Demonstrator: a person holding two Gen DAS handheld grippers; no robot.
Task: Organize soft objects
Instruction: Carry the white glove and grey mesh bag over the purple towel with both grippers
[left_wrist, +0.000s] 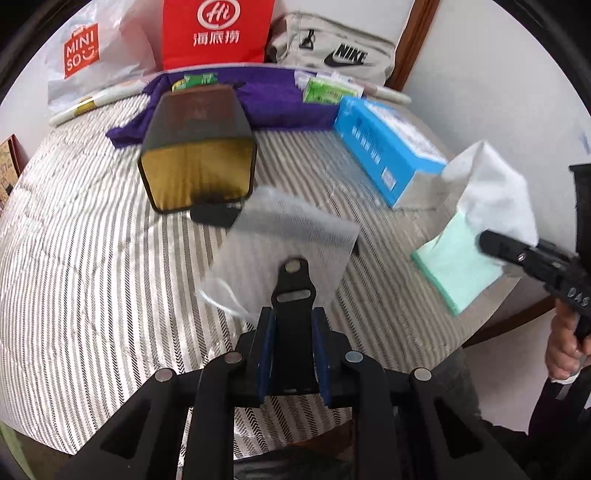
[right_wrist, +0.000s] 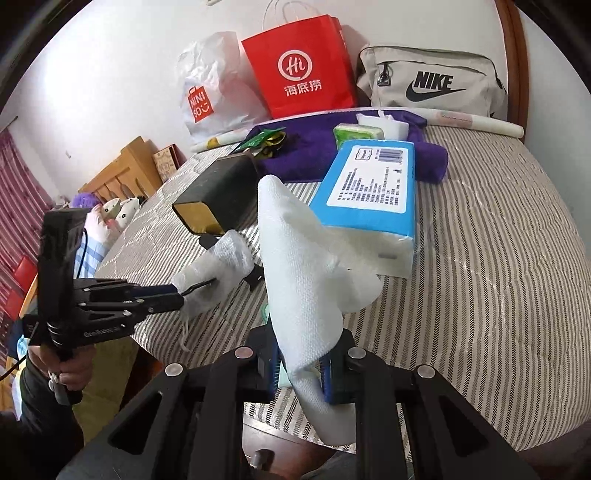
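Left gripper (right_wrist: 195, 290): jaws nearly closed, pinching a white mesh pouch (left_wrist: 280, 236) that drapes over a black clip at the fingertips; drawstring dangling off the near bed edge.
Right gripper (right_wrist: 301, 363): clamped tight on a white paper towel (right_wrist: 295, 266), sheet standing up in a peak above the jaws; mint-green cloth (left_wrist: 458, 266) under it, apparently in the same pinch, can't confirm.
Pouch position: 12 o'clock of the left wrist view, just below the black-and-gold box (left_wrist: 199, 155).
Towel position: 12 o'clock of the right wrist view, covering the near end of the blue tissue pack (right_wrist: 369, 184).
Bedspread (right_wrist: 498, 240): striped, carries everything.
Farther out: purple cloth (right_wrist: 317, 147) at 12, with a green packet (right_wrist: 356, 134) and loose wrappers on it.
Back wall: Miniso bag (right_wrist: 210, 88) at 11, red bag (right_wrist: 303, 66) at 12, Nike pouch (right_wrist: 432, 77) at 1.
Progress: early-to-mid by the look of it; two soft items lifted, none visibly stowed.
Remaining: place both, then purple cloth and packet; destination not evident.
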